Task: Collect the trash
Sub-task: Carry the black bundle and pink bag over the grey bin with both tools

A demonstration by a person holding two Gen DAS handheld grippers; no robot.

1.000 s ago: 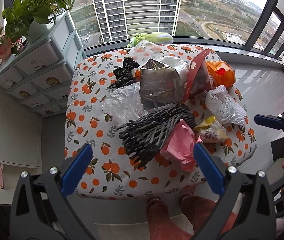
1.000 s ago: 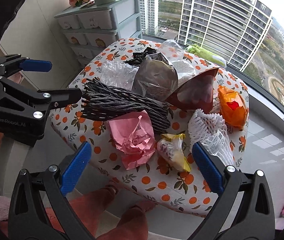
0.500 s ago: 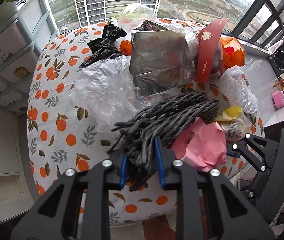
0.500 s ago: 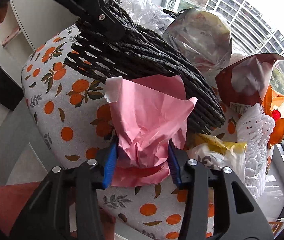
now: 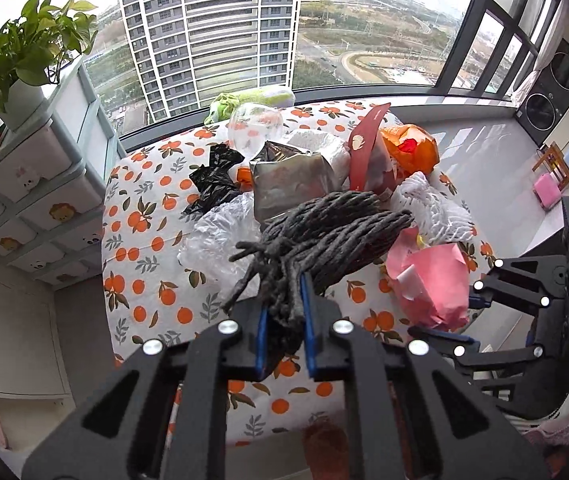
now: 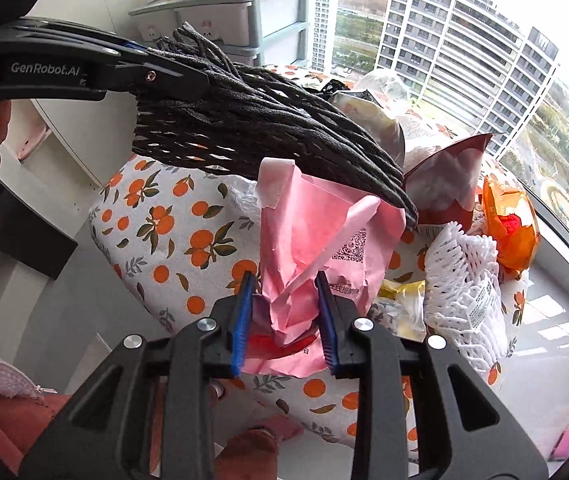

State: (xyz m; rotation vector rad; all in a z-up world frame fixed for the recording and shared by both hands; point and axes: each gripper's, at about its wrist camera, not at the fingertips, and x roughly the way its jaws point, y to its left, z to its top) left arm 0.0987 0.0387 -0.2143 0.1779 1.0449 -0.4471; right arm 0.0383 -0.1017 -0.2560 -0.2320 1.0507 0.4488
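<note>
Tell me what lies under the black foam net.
The black foam net overlaps the top of the pink paper bag and crumpled clear plastic. Whatever else lies beneath is hidden by the net.

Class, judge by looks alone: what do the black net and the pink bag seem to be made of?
Black net: probably soft foam mesh, matte; thick spongy strands with open diamond gaps.
Pink bag: likely thin paper or plastic film, matte; sharp creases, printed code.

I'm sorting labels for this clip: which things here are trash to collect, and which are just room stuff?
Trash: black foam net, pink paper bag, white foam net, orange wrapper, black plastic bag, silver foil bag.

Room stuff: drawer unit, potted plant, patterned tablecloth.
</note>
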